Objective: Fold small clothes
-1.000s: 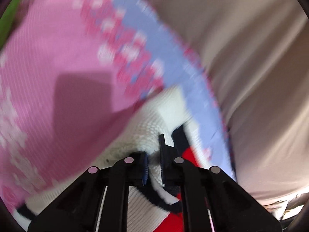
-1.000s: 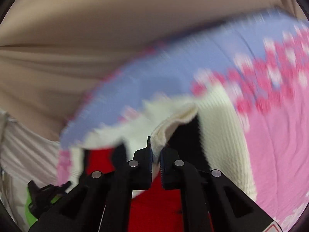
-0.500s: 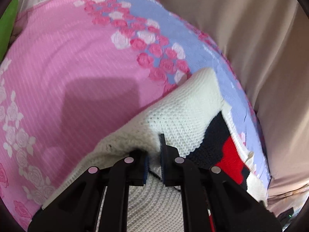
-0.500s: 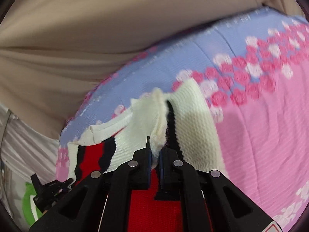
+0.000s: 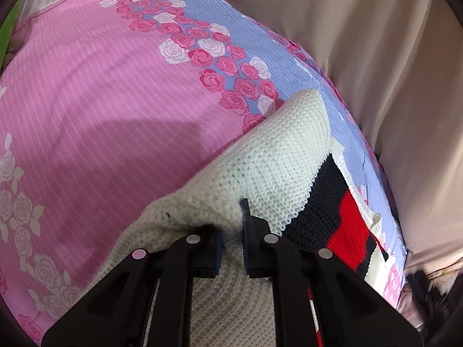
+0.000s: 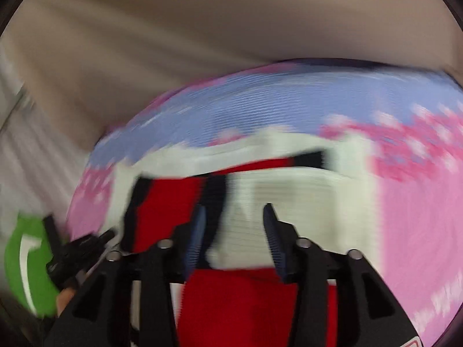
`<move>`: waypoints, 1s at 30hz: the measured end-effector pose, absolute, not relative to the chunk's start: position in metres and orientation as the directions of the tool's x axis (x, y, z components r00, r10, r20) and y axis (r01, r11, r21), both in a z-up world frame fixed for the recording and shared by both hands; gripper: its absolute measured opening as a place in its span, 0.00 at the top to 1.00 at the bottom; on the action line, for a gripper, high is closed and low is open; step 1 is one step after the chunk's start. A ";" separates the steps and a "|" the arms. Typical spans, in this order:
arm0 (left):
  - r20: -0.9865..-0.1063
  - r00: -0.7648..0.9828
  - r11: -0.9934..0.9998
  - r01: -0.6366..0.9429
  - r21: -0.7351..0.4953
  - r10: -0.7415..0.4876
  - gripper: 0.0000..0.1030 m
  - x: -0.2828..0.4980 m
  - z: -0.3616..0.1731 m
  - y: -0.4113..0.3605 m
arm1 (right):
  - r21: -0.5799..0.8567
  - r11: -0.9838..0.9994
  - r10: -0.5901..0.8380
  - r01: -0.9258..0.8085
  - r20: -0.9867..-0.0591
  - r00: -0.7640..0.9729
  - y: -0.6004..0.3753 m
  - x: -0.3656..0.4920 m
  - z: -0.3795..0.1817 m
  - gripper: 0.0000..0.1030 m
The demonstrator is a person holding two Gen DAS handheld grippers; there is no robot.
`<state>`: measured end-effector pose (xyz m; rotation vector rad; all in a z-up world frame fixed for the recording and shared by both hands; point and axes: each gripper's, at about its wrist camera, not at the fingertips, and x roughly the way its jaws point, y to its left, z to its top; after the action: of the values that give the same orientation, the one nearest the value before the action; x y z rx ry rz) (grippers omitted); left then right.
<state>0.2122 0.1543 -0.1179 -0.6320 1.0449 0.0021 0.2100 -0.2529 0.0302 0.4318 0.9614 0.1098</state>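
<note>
A small knitted sweater point(image 5: 269, 156), cream with navy and red bands, lies on a pink and blue rose-print sheet point(image 5: 95, 92). My left gripper point(image 5: 233, 231) is shut on a cream fold of the sweater, pinching it low over the sheet. The right wrist view is blurred by motion. There the sweater point(image 6: 289, 190) lies folded on the sheet point(image 6: 413, 231), and my right gripper point(image 6: 234, 225) has its jaws opening. Its pads stand apart from the cloth, which lies below and between them. The other gripper point(image 6: 75, 248) shows at the lower left of that view.
Beige draped fabric point(image 5: 376, 57) rises behind the sheet's far edge. A green object point(image 6: 26, 266) sits at the left edge of the right wrist view. Pink sheet point(image 5: 58, 144) stretches out left of the sweater.
The sweater came down onto the sheet. My right gripper went from pinching the cream edge to jaws apart, and it swung sideways. My left gripper sank with the fold and stayed shut.
</note>
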 end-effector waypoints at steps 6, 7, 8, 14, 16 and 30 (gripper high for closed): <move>-0.801 0.505 0.836 -0.245 -0.491 -0.323 0.89 0.215 -0.119 0.157 | 0.263 0.929 0.360 -0.259 -0.801 0.479 -0.113 0.324 0.008 0.35; -0.798 0.502 0.833 -0.238 -0.499 -0.334 0.89 0.216 -0.120 0.159 | 0.256 0.924 0.365 -0.284 -0.811 0.456 -0.099 0.334 0.001 0.35; -0.795 0.498 0.830 -0.231 -0.507 -0.347 0.89 0.217 -0.120 0.160 | 0.252 0.919 0.369 -0.303 -0.822 0.435 -0.087 0.339 -0.007 0.35; -0.770 0.501 0.811 -0.204 -0.549 -0.395 0.89 0.217 -0.124 0.167 | 0.222 0.913 0.351 -0.342 -0.856 0.380 -0.050 0.381 -0.044 0.96; -0.765 0.502 0.805 -0.203 -0.558 -0.404 0.89 0.217 -0.125 0.168 | 0.172 0.920 0.321 -0.353 -0.847 0.425 -0.046 0.384 -0.036 0.97; -0.790 0.469 0.823 -0.200 -0.532 -0.396 0.89 0.228 -0.124 0.166 | 0.380 0.916 0.383 -0.129 -0.733 0.562 -0.107 0.345 0.012 0.92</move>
<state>0.2283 0.1661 -0.1237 -0.6236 1.0955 -0.1300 0.3446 -0.1066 0.0116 0.2994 0.9291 0.3069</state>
